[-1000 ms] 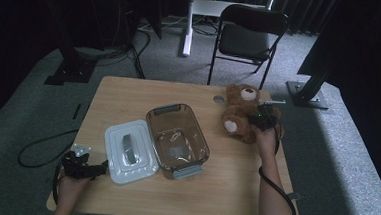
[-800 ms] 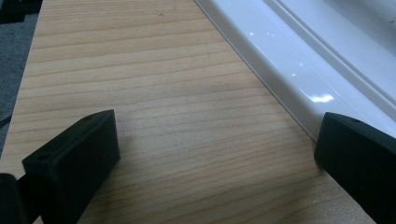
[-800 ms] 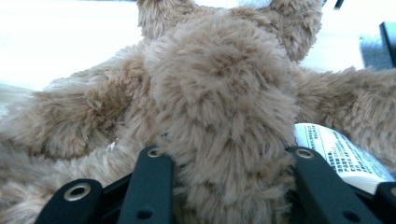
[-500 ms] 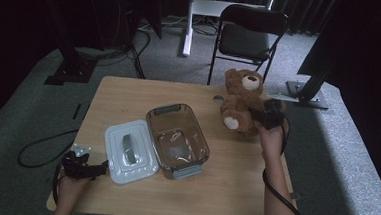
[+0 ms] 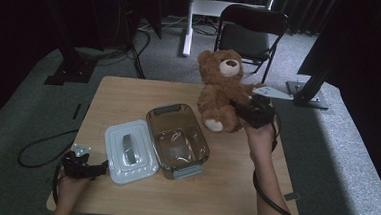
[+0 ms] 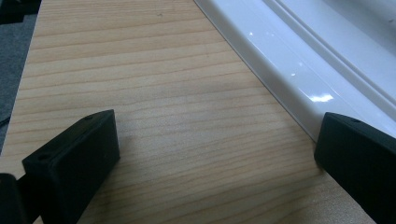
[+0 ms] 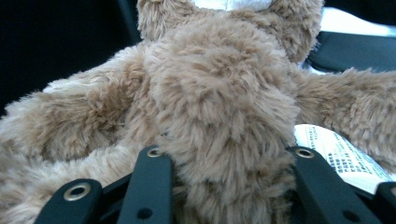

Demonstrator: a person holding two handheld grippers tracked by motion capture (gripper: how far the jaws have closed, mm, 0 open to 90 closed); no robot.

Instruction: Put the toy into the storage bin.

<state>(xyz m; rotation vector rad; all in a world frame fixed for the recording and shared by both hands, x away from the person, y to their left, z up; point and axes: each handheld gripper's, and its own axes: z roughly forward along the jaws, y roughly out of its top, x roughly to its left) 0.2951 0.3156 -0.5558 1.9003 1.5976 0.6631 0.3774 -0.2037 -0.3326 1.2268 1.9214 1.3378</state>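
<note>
Wooden worktop (image 5: 253, 191) out in a dark room, folding chair (image 5: 250, 38) parked beyond the far edge. Brown teddy bear (image 5: 222, 92) held upright, up off the wood over the far right part of the worktop, face toward the camera in the high view, one pale foot pad hanging near the container's far right corner. Clear plastic food container (image 5: 176, 139) sitting open around the middle, grey latch on the near end, something small and see-through lying inside, too blurry to name. White lid (image 5: 130, 151) flat just to its left, edges touching or nearly so, grey clip on top. Right hand-held gripper (image 5: 251, 111) clamped on the bear's body from the right side; in the right gripper view both jaws sunk into the fur with the torso (image 7: 224, 121) squeezed between, white sewn-in tag (image 7: 343, 158) poking out beside the right jaw. Left hand-held gripper (image 5: 87, 169) low at the near left corner, jaws spread wide with nothing between, bare wood under them and the lid rim (image 6: 289, 70) just beside one jaw.
</note>
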